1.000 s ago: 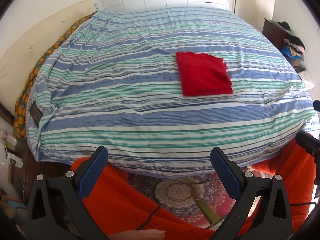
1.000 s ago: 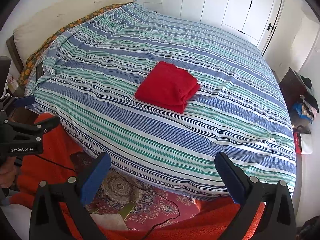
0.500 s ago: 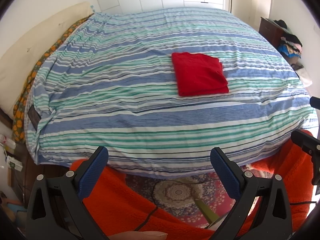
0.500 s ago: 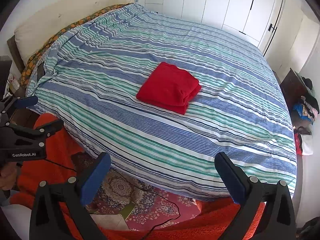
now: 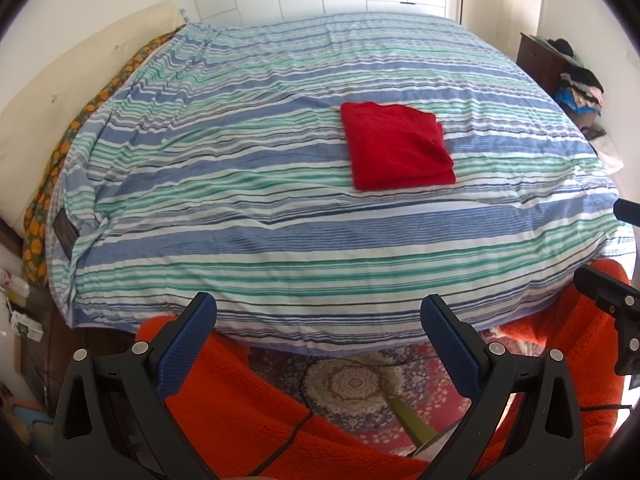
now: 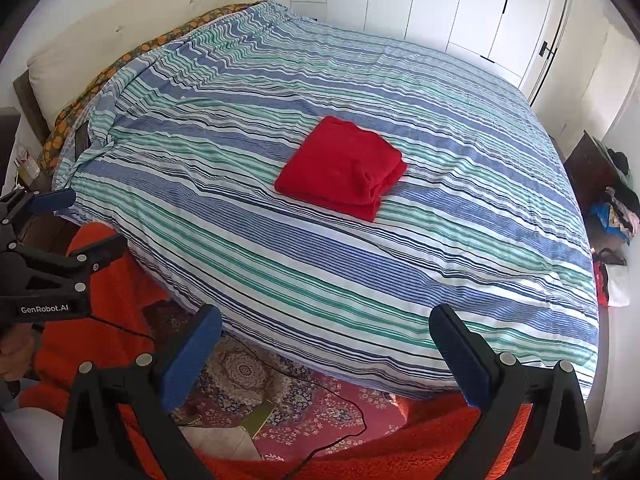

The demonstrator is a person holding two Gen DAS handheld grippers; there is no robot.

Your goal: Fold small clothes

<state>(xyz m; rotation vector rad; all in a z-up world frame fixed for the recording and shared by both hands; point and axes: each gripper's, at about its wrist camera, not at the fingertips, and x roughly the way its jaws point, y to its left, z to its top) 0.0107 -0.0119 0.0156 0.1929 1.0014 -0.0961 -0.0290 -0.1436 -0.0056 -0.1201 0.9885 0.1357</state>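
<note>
The folded red cloth (image 5: 397, 146) lies on my striped bed (image 5: 280, 240) — at one o'clock, well apart from my left claw (image 5: 318, 316); my right claw (image 6: 326, 326) too gapes empty.

right claw (image 6: 325, 330): spread, empty | red garment (image 6: 342, 167): folded on striped duvet (image 6: 460, 248), seemingly four layers

Both wrist views look from beyond the bed's (image 5: 280, 240) near edge, well back, facing across it toward the wardrobe doors (image 6: 460, 8). Shared: the whole striped cover, with the red folded cloth (image 5: 396, 146) central.
</note>
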